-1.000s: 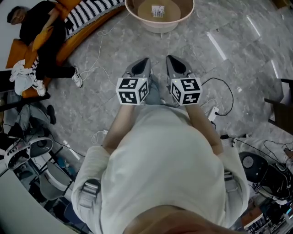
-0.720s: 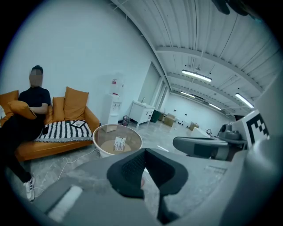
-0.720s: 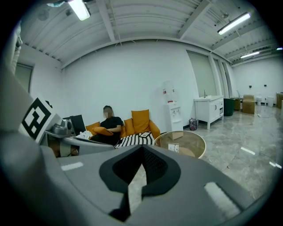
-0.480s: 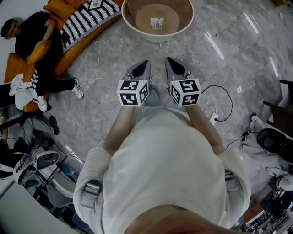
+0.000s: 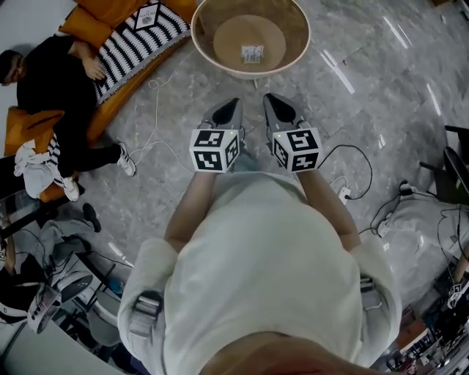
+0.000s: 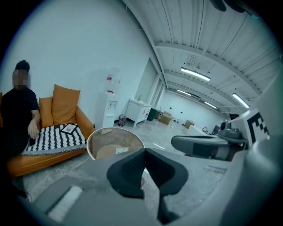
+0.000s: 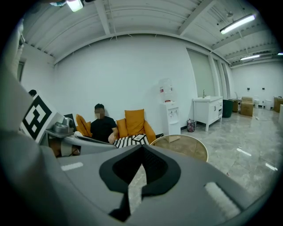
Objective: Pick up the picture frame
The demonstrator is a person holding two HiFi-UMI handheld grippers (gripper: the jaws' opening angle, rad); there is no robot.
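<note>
The picture frame (image 5: 146,15), small, dark-edged and with a pale print, lies on a black-and-white striped blanket (image 5: 132,40) on the orange sofa at the far left. It also shows as the picture frame (image 6: 69,128) in the left gripper view and the picture frame (image 7: 139,138) in the right gripper view. Both grippers are held side by side in front of the person's body, well short of it. My left gripper (image 5: 229,108) is shut and empty, as the left gripper (image 6: 143,152) confirms. Beside it the right gripper (image 5: 272,104) is shut too, with nothing between the right gripper (image 7: 142,149) pads.
A round glass-topped table (image 5: 201,44) with a tan rim stands straight ahead on the grey marble floor. A person in black (image 5: 51,80) sits on the sofa next to the blanket. White cables (image 5: 157,102) and a power strip (image 5: 341,192) lie on the floor. A water dispenser (image 7: 169,110) stands by the wall.
The table and sofa have slid lower and nearer in the head view as the person walks forward. Both grippers keep their pose and stay shut.
</note>
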